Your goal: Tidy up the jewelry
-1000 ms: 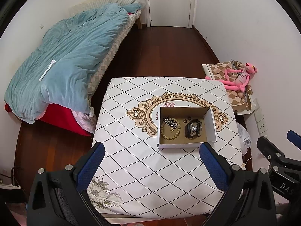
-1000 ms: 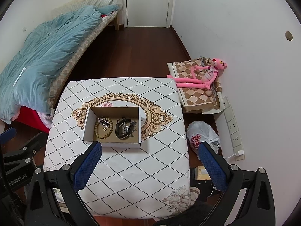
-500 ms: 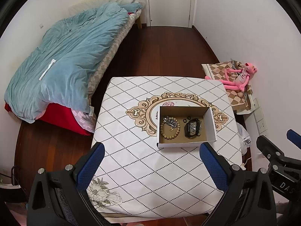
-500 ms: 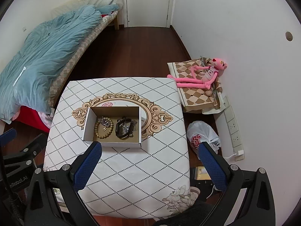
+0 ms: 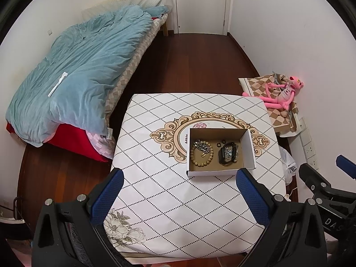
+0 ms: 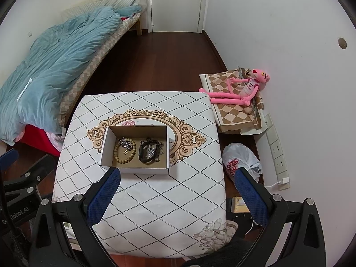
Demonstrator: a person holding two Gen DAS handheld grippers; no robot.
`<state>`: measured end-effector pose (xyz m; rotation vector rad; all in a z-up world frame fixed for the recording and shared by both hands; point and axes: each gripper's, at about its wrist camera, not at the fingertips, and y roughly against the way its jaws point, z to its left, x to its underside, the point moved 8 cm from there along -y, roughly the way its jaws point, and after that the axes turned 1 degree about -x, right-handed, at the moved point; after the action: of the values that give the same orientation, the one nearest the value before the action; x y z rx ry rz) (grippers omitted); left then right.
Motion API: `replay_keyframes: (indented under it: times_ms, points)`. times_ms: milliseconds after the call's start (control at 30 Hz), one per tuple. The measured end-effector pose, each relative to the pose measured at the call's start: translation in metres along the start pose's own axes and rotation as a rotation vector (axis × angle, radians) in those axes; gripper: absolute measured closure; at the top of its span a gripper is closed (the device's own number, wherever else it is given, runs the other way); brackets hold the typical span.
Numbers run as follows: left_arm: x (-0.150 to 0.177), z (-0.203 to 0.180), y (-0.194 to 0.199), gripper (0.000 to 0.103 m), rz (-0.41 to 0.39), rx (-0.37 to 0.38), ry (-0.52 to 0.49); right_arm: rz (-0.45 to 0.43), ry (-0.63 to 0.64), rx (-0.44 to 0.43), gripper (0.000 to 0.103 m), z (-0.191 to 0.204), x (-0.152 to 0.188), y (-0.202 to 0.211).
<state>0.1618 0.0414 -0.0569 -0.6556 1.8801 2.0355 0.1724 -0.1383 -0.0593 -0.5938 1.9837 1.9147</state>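
A small open cardboard box (image 5: pixel 248 146) (image 6: pixel 106 143) sits on the white diamond-patterned table (image 5: pixel 169 200) (image 6: pixel 169 200). Inside lie a wooden bead bracelet (image 5: pixel 201 154) (image 6: pixel 124 151) with a silver chain piece on it, and a black band with silver jewelry (image 5: pixel 228 153) (image 6: pixel 150 152); small dark rings (image 5: pixel 220 143) rest near the back wall. My left gripper (image 5: pixel 178 197) hovers high over the table's near half, open and empty. My right gripper (image 6: pixel 175 197) hangs open and empty too, near the front edge. Each gripper shows at the edge of the other's view.
A bed with a teal duvet (image 5: pixel 77 84) (image 6: pixel 51 75) runs along the left wall. On the right floor sit a pink plush toy (image 6: pixel 240 91) (image 5: pixel 282 92) on a checkered cushion, a white plastic bag (image 6: pixel 240 162) and wall sockets (image 6: pixel 278 153). A closed door (image 5: pixel 200 4) stands at the far end.
Both grippers have lifted and drawn back very slightly; the box and table look a little farther. Nothing was taken hold of or let go.
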Motion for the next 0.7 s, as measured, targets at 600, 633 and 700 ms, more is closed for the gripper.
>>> replay_keyframes:
  times_ms: [600, 633, 700]
  points:
    - [0.0014, 0.0027, 0.0009, 0.0, 0.004, 0.004, 0.003, 0.004, 0.008, -0.001, 0.0, 0.0021, -0.0021, 0.0008]
    - [0.0014, 0.0025, 0.0006, 0.0, 0.005, 0.004, 0.003, 0.004, 0.01, 0.0, 0.0, 0.0026, -0.0024, 0.0009]
    - [0.0013, 0.0022, 0.0006, 0.0, 0.005, 0.004, 0.004, 0.004, 0.014, 0.0, 0.0, 0.0018, -0.0019, 0.0004]
